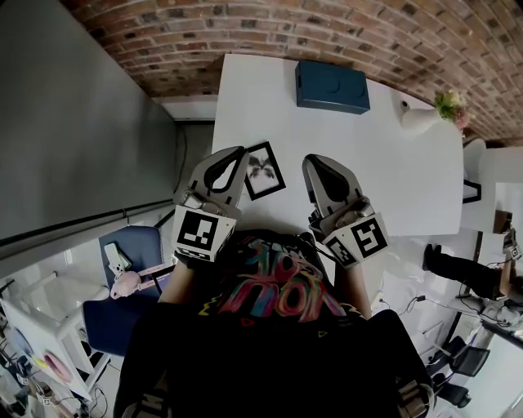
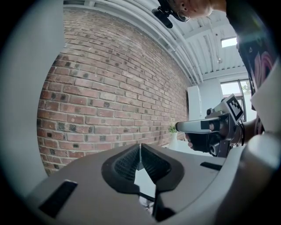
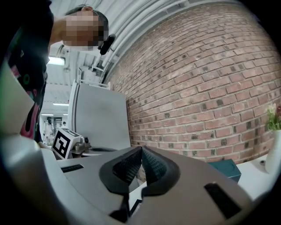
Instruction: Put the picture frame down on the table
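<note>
Left gripper (image 1: 239, 155) and right gripper (image 1: 315, 161) closed, empty, picture frame (image 1: 265, 171) flat on table (image 1: 409, 180) between them, left edge partly hidden

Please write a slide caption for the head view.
Picture frame lies on the table; left gripper, right gripper shut, empty.

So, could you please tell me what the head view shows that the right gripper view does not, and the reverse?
Only the head view: the picture frame lying flat, face up, on the white table. Only the right gripper view: the right gripper seen close, jaws shut together with nothing between them, and the ceiling lights. Both: the brick wall, the dark blue box, the white vase and the left gripper.
</note>
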Available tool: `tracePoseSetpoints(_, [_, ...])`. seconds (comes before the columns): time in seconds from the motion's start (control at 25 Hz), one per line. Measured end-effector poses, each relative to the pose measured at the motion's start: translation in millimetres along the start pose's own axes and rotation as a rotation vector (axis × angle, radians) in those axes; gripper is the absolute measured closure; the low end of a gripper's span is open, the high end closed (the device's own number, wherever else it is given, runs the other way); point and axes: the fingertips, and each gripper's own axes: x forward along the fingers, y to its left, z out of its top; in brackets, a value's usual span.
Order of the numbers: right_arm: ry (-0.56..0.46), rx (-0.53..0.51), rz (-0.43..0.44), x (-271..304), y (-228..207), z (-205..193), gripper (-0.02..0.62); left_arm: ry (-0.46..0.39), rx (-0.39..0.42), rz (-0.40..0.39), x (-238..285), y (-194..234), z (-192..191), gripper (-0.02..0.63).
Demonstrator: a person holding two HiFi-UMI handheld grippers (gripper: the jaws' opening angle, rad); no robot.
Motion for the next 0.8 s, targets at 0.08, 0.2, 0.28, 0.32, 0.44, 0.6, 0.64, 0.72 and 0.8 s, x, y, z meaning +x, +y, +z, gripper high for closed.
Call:
tracePoseSetpoints(0.08, [0.014,-0.010,0.009,-0.4,-0.5,-2.6,0.577,0.016,0.001,-0.007,-0.1,-2.2,-1.7,0.577])
tracePoseSetpoints(0.2, [-0.006,0.026,0.015,-0.4,-0.7,-2.2,0.577,0.022,0.001,-0.016,-0.3,-5.4,-3.0,0.575])
tracePoseSetpoints(0.28, [-0.014,0.056,0.003,-1.5,-2.7,-3.7,0.577,0.020,0.000,-0.019,-1.2,-6.6,-3.2,0.575])
tracePoseSetpoints(0.32, [-0.011,0.063,0.001,-1.9,-3.5,-5.3,0.577,0.019,0.000,-0.020,-1.7,-6.7,-3.2,0.575])
tracePoseSetpoints(0.44, [0.021,0.056,0.020,-1.0,-3.0,-14.4,0.577,0.019,-0.002,-0.022,-2.1,-6.7,-2.1,0.575])
tracePoseSetpoints(0.6, [0.044,0.050,0.029,-1.2,-1.0,-22.1,0.577,0.016,0.005,-0.027,-3.4,-8.5,0.2,0.575])
tracePoseSetpoints(0.64, [0.046,0.052,0.028,-1.4,-0.8,-22.9,0.577,0.007,0.005,-0.026,-3.7,-8.4,1.7,0.575])
tracePoseSetpoints(0.72, [0.047,0.054,0.029,-1.5,-0.9,-23.4,0.577,-0.024,-0.003,-0.020,-2.8,-7.7,6.3,0.575])
tracePoseSetpoints(0.8, [0.048,0.061,0.032,-1.0,-1.8,-24.0,0.577,-0.008,0.002,-0.023,-2.7,-7.8,4.7,0.575])
